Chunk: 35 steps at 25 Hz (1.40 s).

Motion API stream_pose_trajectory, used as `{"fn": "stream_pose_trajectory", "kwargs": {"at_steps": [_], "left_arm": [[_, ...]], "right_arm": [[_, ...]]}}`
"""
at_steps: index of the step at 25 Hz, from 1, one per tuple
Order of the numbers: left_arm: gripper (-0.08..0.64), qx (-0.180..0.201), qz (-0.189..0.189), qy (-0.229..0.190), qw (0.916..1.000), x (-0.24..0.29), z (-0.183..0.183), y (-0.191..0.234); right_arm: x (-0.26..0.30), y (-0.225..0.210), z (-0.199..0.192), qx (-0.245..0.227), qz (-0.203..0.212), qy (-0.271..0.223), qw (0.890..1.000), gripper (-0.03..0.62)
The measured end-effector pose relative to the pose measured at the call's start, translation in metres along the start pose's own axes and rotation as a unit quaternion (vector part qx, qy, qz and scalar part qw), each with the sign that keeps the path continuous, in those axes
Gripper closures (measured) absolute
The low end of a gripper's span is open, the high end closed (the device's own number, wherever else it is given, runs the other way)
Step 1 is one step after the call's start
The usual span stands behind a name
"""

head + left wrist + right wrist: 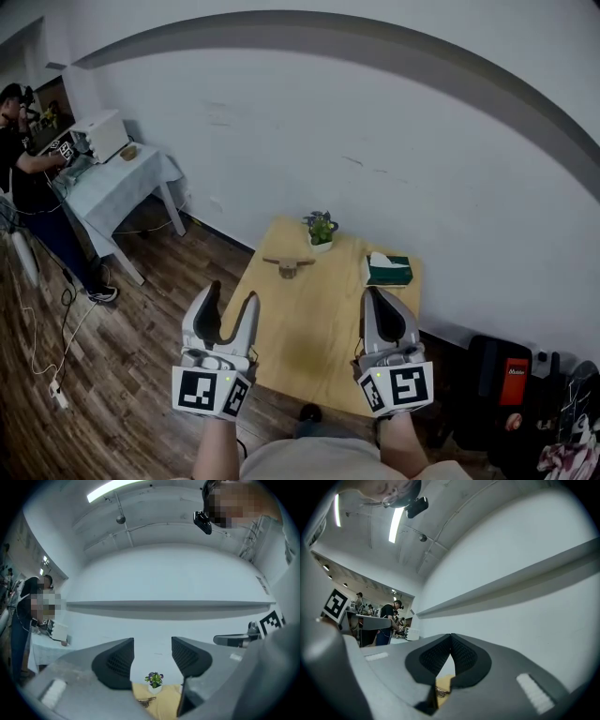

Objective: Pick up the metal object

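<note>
The metal object point(289, 265) lies near the far edge of a small wooden table point(319, 337), just in front of a little potted plant point(321, 230). Both grippers hover over the table's near edge, well short of the object. My left gripper point(232, 295) is open with nothing between its fingers. In the left gripper view the metal object point(147, 701) and the plant point(154, 680) show low between the open jaws of the left gripper point(152, 656). My right gripper point(375, 295) is shut and empty. Below the touching tips of the right gripper point(451, 637), the metal object point(440, 692) peeks through.
A green tissue box point(388, 271) sits at the table's far right. A white wall stands close behind. At left a person point(23, 169) works at a cloth-covered table point(117, 183). Cables point(56, 366) trail over the wood floor. Dark bags point(511, 384) stand at right.
</note>
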<state>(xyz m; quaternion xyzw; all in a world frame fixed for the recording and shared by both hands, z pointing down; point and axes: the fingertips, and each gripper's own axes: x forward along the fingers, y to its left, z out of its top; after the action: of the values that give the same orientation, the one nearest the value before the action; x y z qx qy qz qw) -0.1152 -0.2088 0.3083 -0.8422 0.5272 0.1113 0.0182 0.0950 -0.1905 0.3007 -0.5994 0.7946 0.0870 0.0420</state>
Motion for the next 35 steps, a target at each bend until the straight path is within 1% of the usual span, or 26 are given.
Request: {"fn": "stream_pose_trajectory", "kwargs": {"at_steps": [6,16,29,35], "left_arm": [[0.31,0.002,0.017,0.004,0.9999,0.029,-0.009,0.001],[0.31,0.014,0.035,0.027,0.9989,0.067,-0.031,-0.002],[0.31,0.01,0.057,0.087,0.9945,0.087,-0.079,-0.001],[0.31,0.007,0.059,0.11,0.9921,0.087,-0.096,-0.002]], "right_arm": [[0.027,-0.022,-0.008,0.006,0.013,-0.001,1.0,0.591],[0.064,-0.051,-0.032,0.02,0.034,0.013,0.999,0.591],[0.085,-0.065,-0.088,0.051,0.055,0.063,0.995,0.591],[0.087,-0.067,-0.099,0.065,0.056,0.073,0.994,0.591]]}}
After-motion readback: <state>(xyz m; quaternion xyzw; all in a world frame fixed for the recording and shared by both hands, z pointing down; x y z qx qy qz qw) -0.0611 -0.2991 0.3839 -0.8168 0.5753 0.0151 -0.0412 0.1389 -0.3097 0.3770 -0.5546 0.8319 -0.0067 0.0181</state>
